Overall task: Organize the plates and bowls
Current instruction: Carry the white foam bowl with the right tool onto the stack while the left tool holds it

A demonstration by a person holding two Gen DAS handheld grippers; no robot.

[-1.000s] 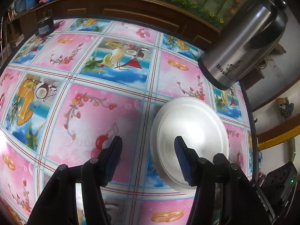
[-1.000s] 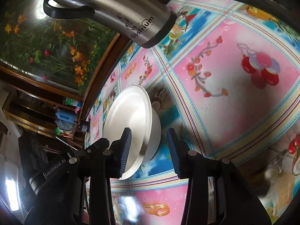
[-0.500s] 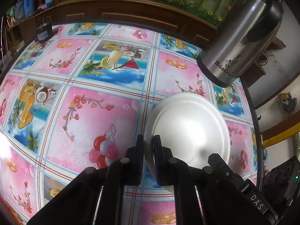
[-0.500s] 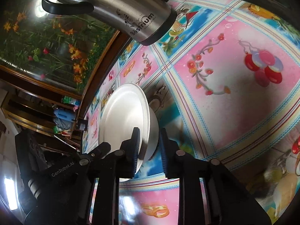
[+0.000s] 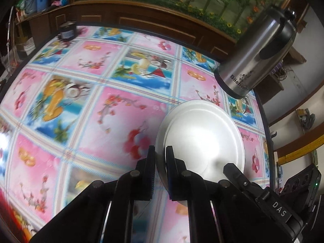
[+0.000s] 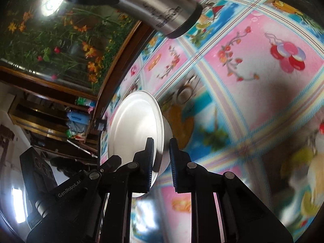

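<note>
A white plate lies on top of a white bowl whose side shows under the plate in the right wrist view. My left gripper is shut on the near left edge of the stack. My right gripper is shut on the opposite edge, one finger over the plate and one outside the bowl wall. The stack is held over the colourful tablecloth. Both views are blurred by motion.
A steel thermos jug stands at the table's far right corner, close behind the stack; it also shows in the right wrist view. A small dark jar stands at the far left edge. Wooden cabinets run behind the table.
Both grippers closed from open onto the edges of the plate and bowl stack. The stack now moves with the grippers away from the thermos jug, with the tablecloth blurred beneath it.
</note>
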